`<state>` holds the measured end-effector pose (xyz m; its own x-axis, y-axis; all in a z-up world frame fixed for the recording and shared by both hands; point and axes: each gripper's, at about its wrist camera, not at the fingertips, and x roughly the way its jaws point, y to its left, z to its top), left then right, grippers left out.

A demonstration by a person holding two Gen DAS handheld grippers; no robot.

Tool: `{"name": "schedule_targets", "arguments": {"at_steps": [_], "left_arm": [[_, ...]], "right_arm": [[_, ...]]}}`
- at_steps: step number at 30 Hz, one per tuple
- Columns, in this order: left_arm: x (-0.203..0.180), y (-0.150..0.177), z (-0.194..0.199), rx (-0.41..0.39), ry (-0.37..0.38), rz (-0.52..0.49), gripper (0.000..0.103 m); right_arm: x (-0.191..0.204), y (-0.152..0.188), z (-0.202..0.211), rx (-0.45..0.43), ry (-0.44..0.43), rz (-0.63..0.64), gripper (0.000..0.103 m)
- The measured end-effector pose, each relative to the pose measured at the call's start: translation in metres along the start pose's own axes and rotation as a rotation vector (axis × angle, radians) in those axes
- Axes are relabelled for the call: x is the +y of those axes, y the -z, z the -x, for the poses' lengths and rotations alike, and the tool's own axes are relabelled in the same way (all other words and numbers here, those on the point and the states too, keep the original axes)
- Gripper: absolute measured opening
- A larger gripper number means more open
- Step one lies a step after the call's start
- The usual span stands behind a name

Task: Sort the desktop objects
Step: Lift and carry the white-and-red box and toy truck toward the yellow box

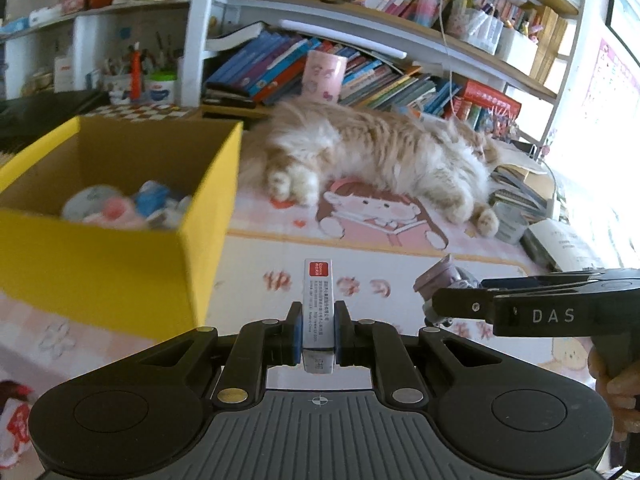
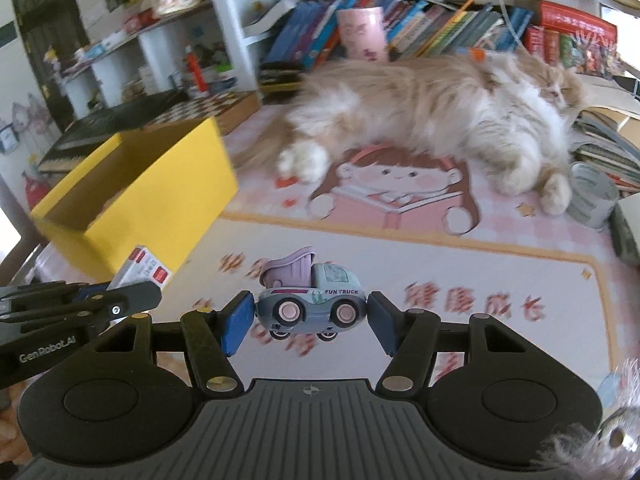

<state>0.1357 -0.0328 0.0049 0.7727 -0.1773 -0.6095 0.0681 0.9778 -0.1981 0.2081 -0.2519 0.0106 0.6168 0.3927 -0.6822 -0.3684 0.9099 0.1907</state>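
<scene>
We are holding 2 things at once, and both need to go into the yellow box (image 1: pixel 120 264).

Our left gripper (image 1: pixel 318 332) is squeezing a small white pack (image 1: pixel 318 304) with a red label. The pack is standing up tall between the blue pads (image 1: pixel 297 338), with its long side pointing up toward the top of the frame. The jaws are pressed tight on its 2 flat sides.

Our right gripper (image 2: pixel 310 316) is holding a toy truck (image 2: pixel 310 300). The truck is lying sideways across the gap, nose toward the right of the frame, and the pads are pinching it at its front and back ends. Its wheels are hanging in the air above the pink mat (image 2: pixel 400 248).

In the left view the box is sitting in the left half of the frame, up and to the left of the pack, and it is very near. It is open on top, and some soft things are already lying inside. In the right view the box (image 2: pixel 160 196) is in the left part too, but farther off, with the left gripper between it and the truck.

So we think the left hand is nearer, and the pack should be going in first. Both hands need to be heading left.

A fluffy cat (image 1: pixel 380 152) is sleeping on the mat behind, well apart from the box.
</scene>
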Motion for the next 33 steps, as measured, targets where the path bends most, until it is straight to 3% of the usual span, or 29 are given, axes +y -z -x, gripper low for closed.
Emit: {"name": "schedule_targets", "arguments": {"at_steps": [7,18,33], "left_arm": [[0.026,0.022,0.031,0.008,-0.014,0.047,0.013],[0.055,0.046,0.076,0.006,-0.040,0.016,0.013],[0.083,0.069,0.111,0.017,-0.071,0.020,0.013]], "right_arm": [[0.047,0.020,0.008,0.026,-0.025,0.068,0.059],[0.104,0.052,0.020,0.024,-0.055,0.072,0.059],[0.156,0.077,0.025,0.031,-0.101,0.089,0.059]]}}
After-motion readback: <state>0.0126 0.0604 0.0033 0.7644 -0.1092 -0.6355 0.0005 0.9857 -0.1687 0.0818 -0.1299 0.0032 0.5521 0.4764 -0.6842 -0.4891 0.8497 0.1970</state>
